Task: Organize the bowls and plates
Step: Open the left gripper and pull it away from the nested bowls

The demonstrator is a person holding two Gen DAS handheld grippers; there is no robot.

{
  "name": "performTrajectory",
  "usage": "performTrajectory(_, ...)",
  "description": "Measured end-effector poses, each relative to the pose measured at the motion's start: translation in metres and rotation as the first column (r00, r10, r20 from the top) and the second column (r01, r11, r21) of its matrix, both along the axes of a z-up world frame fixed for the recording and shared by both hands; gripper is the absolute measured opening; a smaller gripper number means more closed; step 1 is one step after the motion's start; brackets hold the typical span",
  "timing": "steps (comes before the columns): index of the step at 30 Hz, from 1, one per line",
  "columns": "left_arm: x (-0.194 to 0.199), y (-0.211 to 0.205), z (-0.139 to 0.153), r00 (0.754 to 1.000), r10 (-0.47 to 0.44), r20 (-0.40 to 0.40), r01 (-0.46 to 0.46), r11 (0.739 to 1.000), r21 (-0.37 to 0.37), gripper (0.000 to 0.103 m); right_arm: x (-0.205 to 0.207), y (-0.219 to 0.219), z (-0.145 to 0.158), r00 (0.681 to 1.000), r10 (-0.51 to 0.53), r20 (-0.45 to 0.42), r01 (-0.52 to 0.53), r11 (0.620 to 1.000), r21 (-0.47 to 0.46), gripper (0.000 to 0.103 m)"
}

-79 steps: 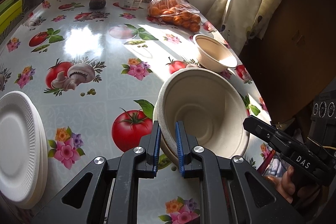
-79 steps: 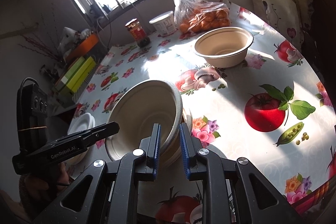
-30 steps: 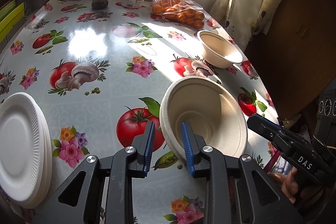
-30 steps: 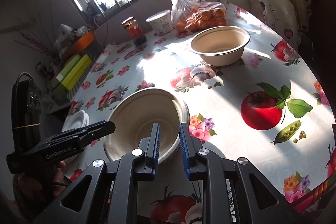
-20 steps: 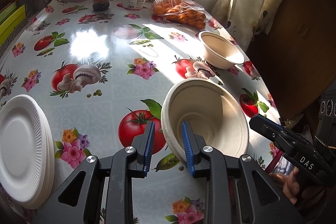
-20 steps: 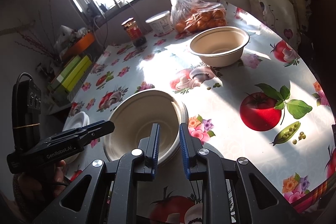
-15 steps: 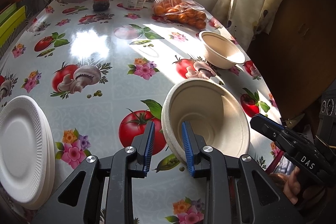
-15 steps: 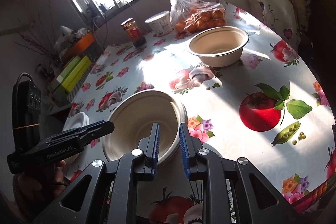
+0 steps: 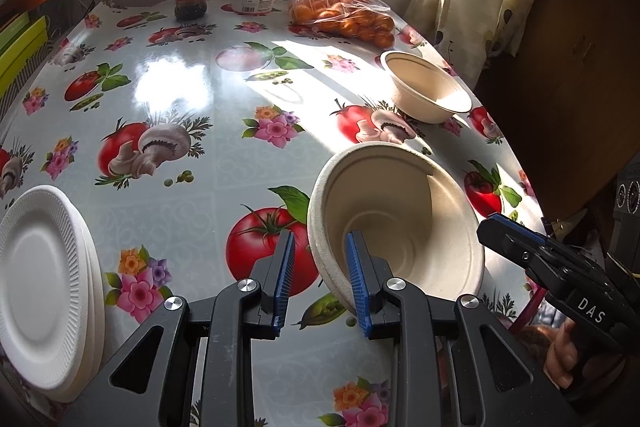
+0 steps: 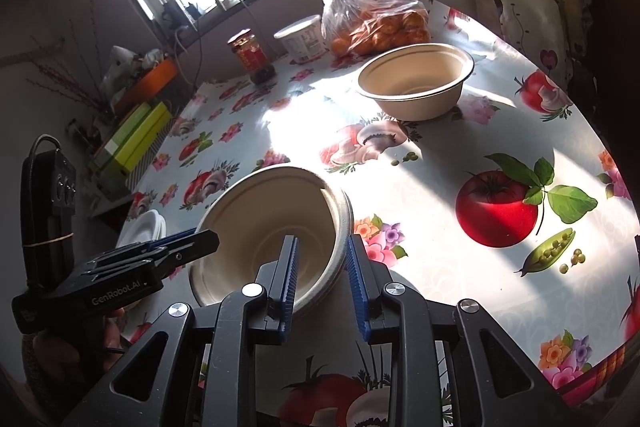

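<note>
Bowls: two; a stack of bowls (image 9: pixel 396 215) near the tabletop's (image 9: pixel 192 75) near edge, a single bowl (image 9: pixel 426 87) by its right edge.
Plates: one stack of plates (image 9: pixel 44 291), left edge.
My left gripper (image 9: pixel 320 281): jaws parted, straddling the stack's rim.
My right gripper (image 10: pixel 322 285): likewise parted astride it.

You see beige bowls (image 9: pixel 396 215), white ribbed plates (image 9: pixel 44 287), glossy tabletop (image 9: pixel 192 75) printed with red tomatoes, mushrooms, pink flowers, orange fruit in a clear bag (image 9: pixel 344 15), blue-padded black hand-held gripper (image 9: pixel 320 277).
</note>
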State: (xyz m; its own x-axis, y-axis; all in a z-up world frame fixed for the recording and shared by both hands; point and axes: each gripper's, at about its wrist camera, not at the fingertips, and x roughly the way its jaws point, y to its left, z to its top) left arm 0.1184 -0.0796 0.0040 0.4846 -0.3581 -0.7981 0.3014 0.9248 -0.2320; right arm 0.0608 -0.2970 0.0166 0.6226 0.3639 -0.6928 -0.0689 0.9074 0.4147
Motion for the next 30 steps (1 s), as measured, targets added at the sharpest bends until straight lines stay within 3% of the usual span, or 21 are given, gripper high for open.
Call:
performTrajectory(9,0.006,0.001,-0.006,1.0,0.011,-0.021,-0.011,1.0,0.005,0.028,0.003,0.0,-0.003,1.0,-0.008,0.0,0.008,1.0,-0.004,0.024)
performTrajectory(30,0.041,-0.02,0.036,0.991,-0.072,0.108,0.065,0.996,0.063,0.028,0.02,-0.035,0.023,0.994,-0.091,0.062,0.094,0.994,-0.053,0.025)
